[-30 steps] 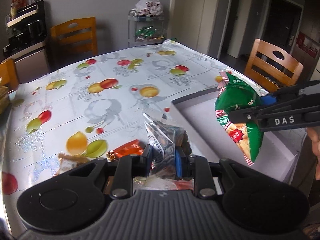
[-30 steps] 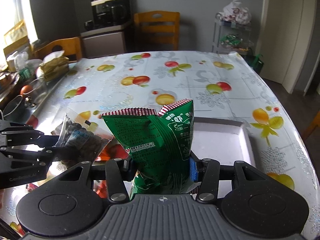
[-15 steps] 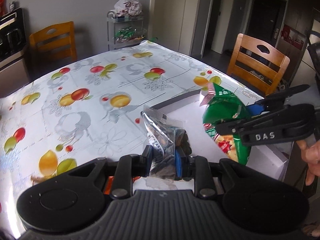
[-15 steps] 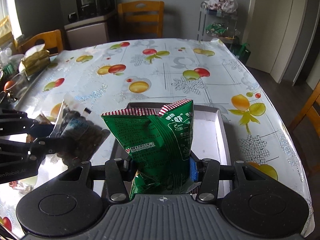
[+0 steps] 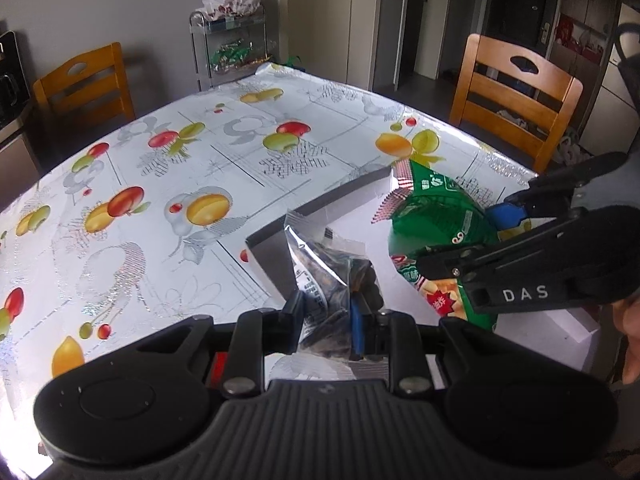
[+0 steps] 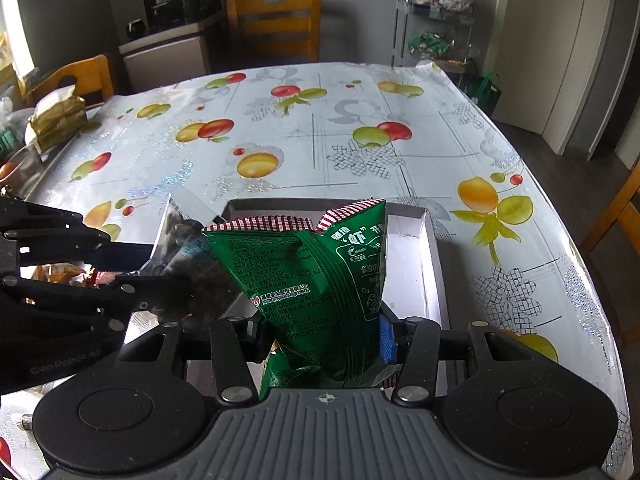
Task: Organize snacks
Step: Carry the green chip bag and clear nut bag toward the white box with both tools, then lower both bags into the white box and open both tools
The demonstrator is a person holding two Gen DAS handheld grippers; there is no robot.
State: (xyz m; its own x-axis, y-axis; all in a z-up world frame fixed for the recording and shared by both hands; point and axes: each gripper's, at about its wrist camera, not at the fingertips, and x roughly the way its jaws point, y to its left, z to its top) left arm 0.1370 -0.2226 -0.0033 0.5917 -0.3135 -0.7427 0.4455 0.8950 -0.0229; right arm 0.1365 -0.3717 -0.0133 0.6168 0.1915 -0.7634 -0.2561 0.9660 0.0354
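My left gripper (image 5: 327, 322) is shut on a clear packet of dark snacks (image 5: 334, 268), held over the near left corner of a shallow white tray (image 5: 316, 210). My right gripper (image 6: 320, 338) is shut on a green snack bag (image 6: 320, 280) with a red-checked top, held upright over the tray (image 6: 430, 264). In the left wrist view the right gripper (image 5: 460, 252) and green bag (image 5: 436, 216) are at right. In the right wrist view the left gripper (image 6: 136, 268) and dark packet (image 6: 188, 256) are at left, next to the green bag.
The table has a fruit-print cloth (image 5: 160, 184). Small orange and red snacks (image 6: 76, 274) lie on it behind the left gripper. A tissue pack (image 6: 56, 120) sits at the far left edge. Wooden chairs (image 5: 516, 96) stand around; a wire rack (image 6: 436, 32) stands beyond.
Both grippers have moved forward and rightward over the tray with their packets. The dark packet has come over the tray's corner, closer to the green bag.
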